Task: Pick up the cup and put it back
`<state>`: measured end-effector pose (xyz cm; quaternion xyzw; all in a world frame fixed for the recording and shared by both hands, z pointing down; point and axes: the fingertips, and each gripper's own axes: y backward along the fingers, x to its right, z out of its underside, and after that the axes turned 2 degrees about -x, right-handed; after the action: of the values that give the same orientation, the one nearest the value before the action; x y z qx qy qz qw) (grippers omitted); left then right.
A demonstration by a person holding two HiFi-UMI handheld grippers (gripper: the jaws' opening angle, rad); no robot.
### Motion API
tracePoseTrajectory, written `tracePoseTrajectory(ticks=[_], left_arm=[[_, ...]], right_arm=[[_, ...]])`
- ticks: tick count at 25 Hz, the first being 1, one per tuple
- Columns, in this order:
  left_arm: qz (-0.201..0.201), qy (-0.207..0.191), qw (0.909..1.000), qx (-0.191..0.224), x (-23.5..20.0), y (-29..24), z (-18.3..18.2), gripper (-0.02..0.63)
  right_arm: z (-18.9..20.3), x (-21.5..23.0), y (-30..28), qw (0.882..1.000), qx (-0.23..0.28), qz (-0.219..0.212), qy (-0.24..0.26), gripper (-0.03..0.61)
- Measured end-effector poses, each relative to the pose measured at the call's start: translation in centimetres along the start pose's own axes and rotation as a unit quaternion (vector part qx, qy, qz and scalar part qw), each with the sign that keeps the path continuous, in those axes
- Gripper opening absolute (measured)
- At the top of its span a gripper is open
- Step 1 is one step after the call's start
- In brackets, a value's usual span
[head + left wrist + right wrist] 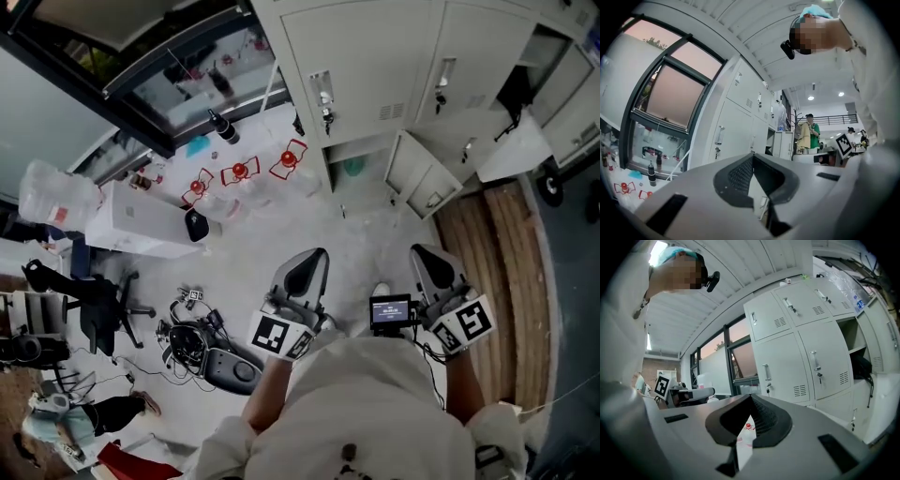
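Observation:
No cup shows clearly; a pale green thing (353, 167) sits in the open lower compartment of the white lockers (375, 66), too small to identify. My left gripper (302, 270) and right gripper (433, 266) are held side by side close to my chest, well short of the lockers. In the left gripper view the jaws of the left gripper (752, 157) meet at their tips with nothing between them. The right gripper (751, 397) looks the same in its own view, shut and empty, facing the locker doors (797, 362).
Two locker doors hang open (424, 180) (511, 150). On the pale floor stand red wire holders (239, 172), a dark bottle (223, 127), a white box (141, 220), an office chair (98, 314) and cabled equipment (202, 352). A person in green (812, 133) stands far off.

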<state>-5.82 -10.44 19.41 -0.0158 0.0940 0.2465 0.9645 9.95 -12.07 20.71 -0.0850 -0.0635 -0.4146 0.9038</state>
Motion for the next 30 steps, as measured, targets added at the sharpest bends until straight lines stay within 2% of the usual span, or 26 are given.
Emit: tracePoseTrajectory(ticks=[7, 11, 16, 21, 25, 30], left_arm=[[0.036, 0.018, 0.9992, 0.0, -1.5, 8.6, 0.6, 0.008], [0.053, 0.031, 0.9981, 0.002, -0.6, 9.9, 1.5, 0.008], [0.047, 0.01, 0.9986, 0.021, 1.6, 11.3, -1.0, 0.008], [0.013, -0.011, 0.9999, 0.003, 7.1, 14.6, 0.7, 0.008], [-0.02, -0.003, 0.9998, -0.001, 13.9, 16.9, 2.1, 0.008], [-0.042, 0.021, 0.9989, -0.004, 23.5, 19.6, 3.1, 0.008]], right_arm=[[2.3, -10.2, 0.8, 0.999, -0.011, 0.041, -0.002, 0.025], [2.1, -11.4, 3.1, 0.997, -0.014, 0.07, -0.003, 0.025], [1.0, -12.3, 4.9, 0.998, -0.018, 0.055, 0.001, 0.025], [2.5, -13.8, 9.1, 1.0, 0.0, 0.002, 0.0, 0.025], [3.9, -13.4, 15.7, 1.0, 0.0, -0.025, -0.003, 0.025], [5.4, -12.5, 24.7, 0.999, -0.035, -0.04, 0.009, 0.025]])
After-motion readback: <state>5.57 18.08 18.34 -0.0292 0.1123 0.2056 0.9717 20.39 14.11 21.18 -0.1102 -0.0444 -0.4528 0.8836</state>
